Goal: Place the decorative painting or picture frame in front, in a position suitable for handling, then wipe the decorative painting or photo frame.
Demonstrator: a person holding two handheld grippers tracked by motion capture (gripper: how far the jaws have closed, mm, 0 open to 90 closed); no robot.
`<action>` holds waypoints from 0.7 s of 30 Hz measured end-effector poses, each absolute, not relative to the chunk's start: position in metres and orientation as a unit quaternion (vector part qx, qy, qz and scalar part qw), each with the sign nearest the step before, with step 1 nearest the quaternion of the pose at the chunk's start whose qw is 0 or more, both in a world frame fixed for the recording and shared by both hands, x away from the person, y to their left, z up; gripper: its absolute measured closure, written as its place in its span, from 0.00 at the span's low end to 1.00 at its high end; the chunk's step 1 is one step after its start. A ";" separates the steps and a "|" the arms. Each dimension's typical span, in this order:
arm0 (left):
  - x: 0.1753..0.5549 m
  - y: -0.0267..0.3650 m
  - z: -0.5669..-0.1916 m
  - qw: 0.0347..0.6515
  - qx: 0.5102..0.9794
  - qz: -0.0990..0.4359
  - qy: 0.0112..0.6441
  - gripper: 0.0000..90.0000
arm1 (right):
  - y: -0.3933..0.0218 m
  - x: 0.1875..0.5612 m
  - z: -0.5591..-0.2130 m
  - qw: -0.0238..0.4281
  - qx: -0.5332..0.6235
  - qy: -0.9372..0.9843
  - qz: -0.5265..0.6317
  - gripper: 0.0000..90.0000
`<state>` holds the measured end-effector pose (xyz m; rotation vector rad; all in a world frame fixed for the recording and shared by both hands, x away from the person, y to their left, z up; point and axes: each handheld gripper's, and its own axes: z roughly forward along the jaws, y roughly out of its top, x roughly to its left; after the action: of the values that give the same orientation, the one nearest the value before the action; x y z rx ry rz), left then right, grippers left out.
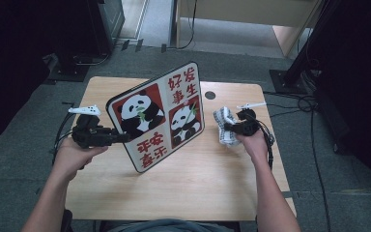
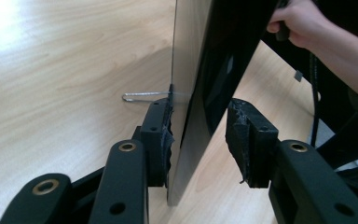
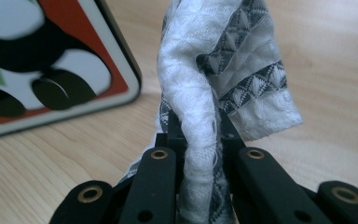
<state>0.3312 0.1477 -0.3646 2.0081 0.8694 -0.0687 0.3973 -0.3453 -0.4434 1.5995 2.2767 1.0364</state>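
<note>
Left gripper [image 1: 118, 137] jaws straddling edge of tilted square red-and-white panda board [image 1: 159, 116], one pad touching, other apart, over light wooden table [image 1: 207, 183], right gripper [image 1: 228, 127] jaws pinching crumpled white-and-grey patterned cloth [image 1: 223, 126] beside board.

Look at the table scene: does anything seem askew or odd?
Yes. The panda board stands tilted on one corner, its edge between the left gripper fingers. The cloth hangs bunched in the right gripper.

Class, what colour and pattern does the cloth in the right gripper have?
The cloth is white with grey-black bands of small triangles, best seen in the right gripper view.
</note>
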 end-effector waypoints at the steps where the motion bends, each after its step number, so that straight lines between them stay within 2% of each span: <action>1: 0.330 0.147 -0.364 0.460 0.816 -0.020 0.350 0.69 | -0.345 0.396 -0.439 0.085 0.534 0.763 0.354 0.92; 5: 0.331 0.146 -0.365 0.466 0.813 -0.029 0.348 0.70 | -0.339 0.390 -0.416 0.092 0.517 0.766 0.372 0.92; 10: 0.334 0.142 -0.366 0.469 0.813 -0.034 0.345 0.71 | -0.331 0.396 -0.406 0.089 0.498 0.784 0.359 0.92; 21: 0.341 0.142 -0.368 0.485 0.800 -0.041 0.350 0.80 | -0.320 0.406 -0.368 0.088 0.467 0.789 0.389 0.92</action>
<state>0.3415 0.1423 -0.3682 1.9488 0.8525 -0.1009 0.4065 -0.3195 -0.3683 1.3898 2.3491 1.1590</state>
